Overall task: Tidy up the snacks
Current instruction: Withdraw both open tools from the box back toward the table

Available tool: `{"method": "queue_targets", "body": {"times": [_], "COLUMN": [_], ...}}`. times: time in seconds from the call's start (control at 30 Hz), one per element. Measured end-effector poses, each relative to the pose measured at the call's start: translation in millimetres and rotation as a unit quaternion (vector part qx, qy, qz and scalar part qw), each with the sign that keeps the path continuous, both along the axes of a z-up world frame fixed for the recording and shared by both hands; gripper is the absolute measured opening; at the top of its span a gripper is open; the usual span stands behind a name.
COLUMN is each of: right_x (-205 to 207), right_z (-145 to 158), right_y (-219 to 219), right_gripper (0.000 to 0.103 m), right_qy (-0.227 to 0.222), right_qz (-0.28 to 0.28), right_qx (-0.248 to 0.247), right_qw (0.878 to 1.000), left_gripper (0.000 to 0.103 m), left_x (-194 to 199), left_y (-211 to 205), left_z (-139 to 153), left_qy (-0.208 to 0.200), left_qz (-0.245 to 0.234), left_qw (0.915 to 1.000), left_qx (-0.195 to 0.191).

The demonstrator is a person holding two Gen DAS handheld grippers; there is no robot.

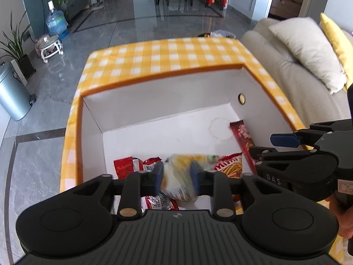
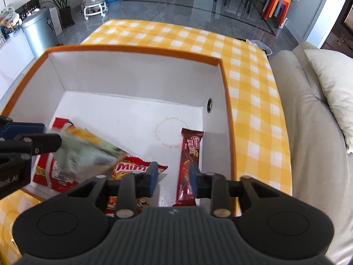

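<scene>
The left gripper (image 1: 176, 177) is clamped on a blurred yellow-and-white snack bag (image 1: 184, 176) above the white box (image 1: 167, 97) – "Mimi" shows on the red fries packet (image 2: 132, 169) below. The right gripper (image 2: 173, 177) hangs there, fingers apart, over a brown bar (image 2: 189, 159).

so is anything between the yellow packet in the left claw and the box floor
Yes. The blurred yellow-and-white snack packet, held in the left claw inside the white orange-rimmed box, hangs over red snack bags and the red Mimi fries bag. Bare floor lies farther back.
</scene>
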State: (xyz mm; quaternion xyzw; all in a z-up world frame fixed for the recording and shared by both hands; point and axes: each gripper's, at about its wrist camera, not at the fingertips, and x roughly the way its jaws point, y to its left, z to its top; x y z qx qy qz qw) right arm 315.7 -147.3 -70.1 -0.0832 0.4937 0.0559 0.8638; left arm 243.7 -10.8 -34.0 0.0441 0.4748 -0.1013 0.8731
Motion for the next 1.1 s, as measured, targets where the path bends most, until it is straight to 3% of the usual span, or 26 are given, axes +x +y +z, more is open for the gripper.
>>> {"method": "queue_targets", "body": {"times": [0.13,0.27,0.33,0.47,0.67,0.77,0.93,1.1], "right_x": [-9,-21,-28,-43,-71,-86,-108,-131], "right_z": [16,36,48,68,92,97,95,85], "right_y": [-2,-5,-7,-9,-15,-16,-16,-18], "right_gripper": [0.045,0.065,0.067,0.076,0.087,0.093,0.094,0.094], "right_qy": [-0.025,-0.060,-0.079,-0.108,-0.136,-0.140,-0.135,-0.129], "right_qz": [-0.004,-0.015,-0.024,-0.034,-0.046,-0.043,-0.037,-0.051], "right_qx": [0.011,0.032,0.044,0.060,0.093,0.105,0.116,0.122], "right_qw": [1.000,0.998,0.996,0.992,0.985,0.984,0.983,0.983], "left_gripper": [0.060,0.074,0.081,0.084,0.086,0.086,0.086,0.086], "left_x": [-13,-30,-40,-59,-88,-103,-122,-146], "left_y": [6,10,12,19,35,42,54,56], "left_z": [22,46,56,72,84,83,76,64], "left_qy": [-0.036,-0.087,-0.114,-0.165,-0.199,-0.206,-0.190,-0.199], "left_qz": [0.005,0.016,0.023,0.032,0.053,0.053,0.028,0.010], "left_qw": [0.9993,0.9961,0.9932,0.9857,0.9781,0.9766,0.9810,0.9799], "left_qx": [-0.002,0.000,0.002,-0.010,-0.034,-0.035,-0.025,0.002]}}
